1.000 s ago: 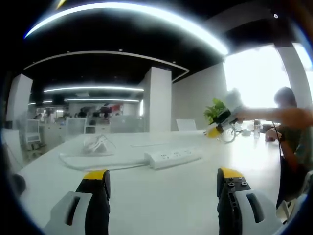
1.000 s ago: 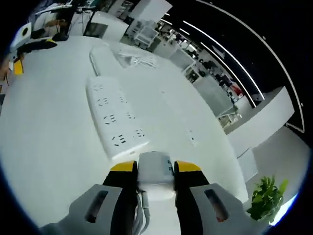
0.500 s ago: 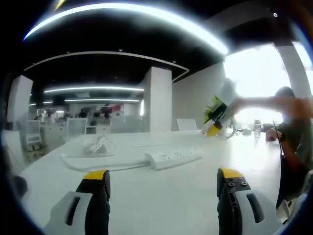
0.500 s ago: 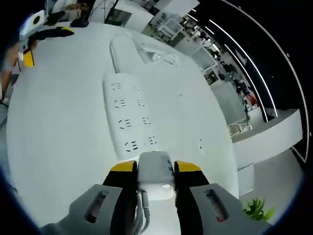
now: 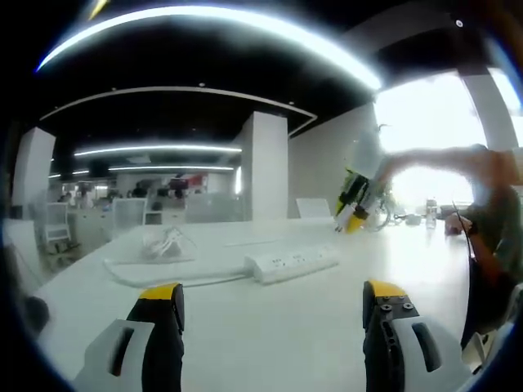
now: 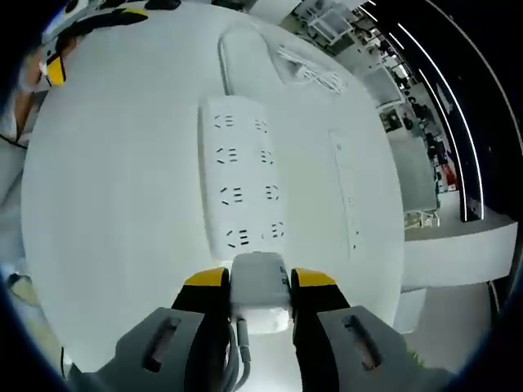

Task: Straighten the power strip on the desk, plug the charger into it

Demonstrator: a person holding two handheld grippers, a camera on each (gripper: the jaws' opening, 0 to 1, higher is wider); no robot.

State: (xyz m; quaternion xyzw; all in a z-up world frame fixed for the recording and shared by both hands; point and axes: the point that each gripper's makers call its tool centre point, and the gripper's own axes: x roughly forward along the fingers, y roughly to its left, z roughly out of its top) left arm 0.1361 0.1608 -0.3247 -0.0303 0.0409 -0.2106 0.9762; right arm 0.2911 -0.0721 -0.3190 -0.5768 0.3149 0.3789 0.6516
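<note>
A large open-plan office with a dark ceiling, long curved light strips and a white pillar surrounds a broad white counter (image 5: 270, 327).

In the left gripper view, the left claw (image 5: 270, 306) sits low over the counter at six o'clock, its two yellow-tipped jaws spread wide apart with nothing between them. Beyond it, near the middle of the view, lies the white power strip (image 5: 290, 263), long side facing the camera, its cable (image 5: 155, 278) curving away toward nine o'clock. A loose bundle of white cord (image 5: 163, 242) rests farther back, at about ten o'clock from the strip. At two o'clock, against a bright window, a person's arm (image 5: 445, 163) reaches in holding the right claw (image 5: 353, 214), which hangs in the air above the counter, beyond the strip's right end.

In the right gripper view, looking down on the counter (image 6: 106, 204), the right claw (image 6: 259, 282) is at six o'clock, its jaws pinching the white charger (image 6: 260, 290) between them, with the charger's cord (image 6: 239, 351) trailing down beside the left jaw. The power strip (image 6: 243, 188) runs away toward twelve o'clock directly ahead of the charger, its two rows of sockets facing up; its near end lies just beyond the charger in the picture. The strip's cable (image 6: 225, 61) loops on at twelve o'clock. The left claw (image 6: 55, 69) appears at ten o'clock by the counter's edge.
</note>
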